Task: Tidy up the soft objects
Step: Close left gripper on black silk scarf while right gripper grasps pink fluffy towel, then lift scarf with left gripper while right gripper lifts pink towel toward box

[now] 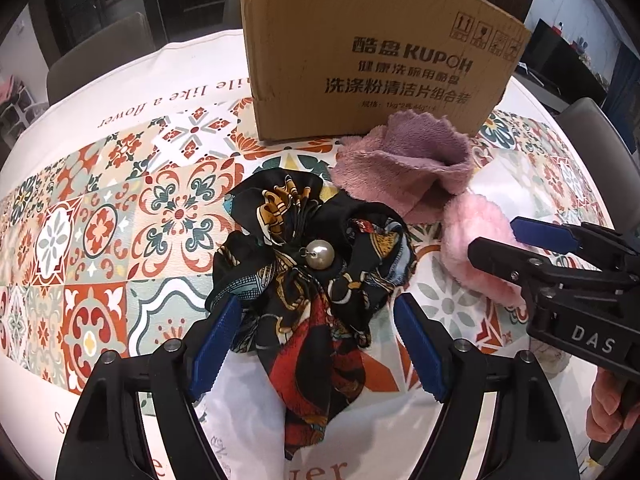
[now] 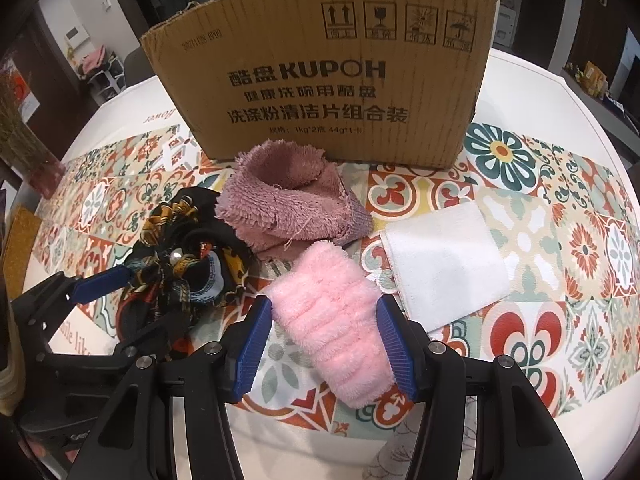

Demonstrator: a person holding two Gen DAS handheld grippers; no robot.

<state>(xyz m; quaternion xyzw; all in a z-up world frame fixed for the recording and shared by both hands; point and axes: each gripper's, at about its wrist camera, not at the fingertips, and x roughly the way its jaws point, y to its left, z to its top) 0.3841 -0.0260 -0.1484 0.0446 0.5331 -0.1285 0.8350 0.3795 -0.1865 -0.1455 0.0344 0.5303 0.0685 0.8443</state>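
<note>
Tiled tablecloth [image 2: 520, 240] before cardboard box [image 2: 320, 80]: left gripper [image 1: 316, 332] open astride black scarf [image 1: 312, 264], right gripper [image 2: 322, 344] open flanking pink cloth [image 2: 336, 320]; next, close, lift into box

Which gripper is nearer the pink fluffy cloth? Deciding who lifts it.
Right gripper: it straddles the pink fluffy cloth, open. Left gripper straddles the black patterned scarf beside it.

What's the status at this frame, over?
Left gripper open, straddling black patterned scarf. Right gripper open around pink fluffy cloth. Cardboard box behind, mauve cloth in front of it.
</note>
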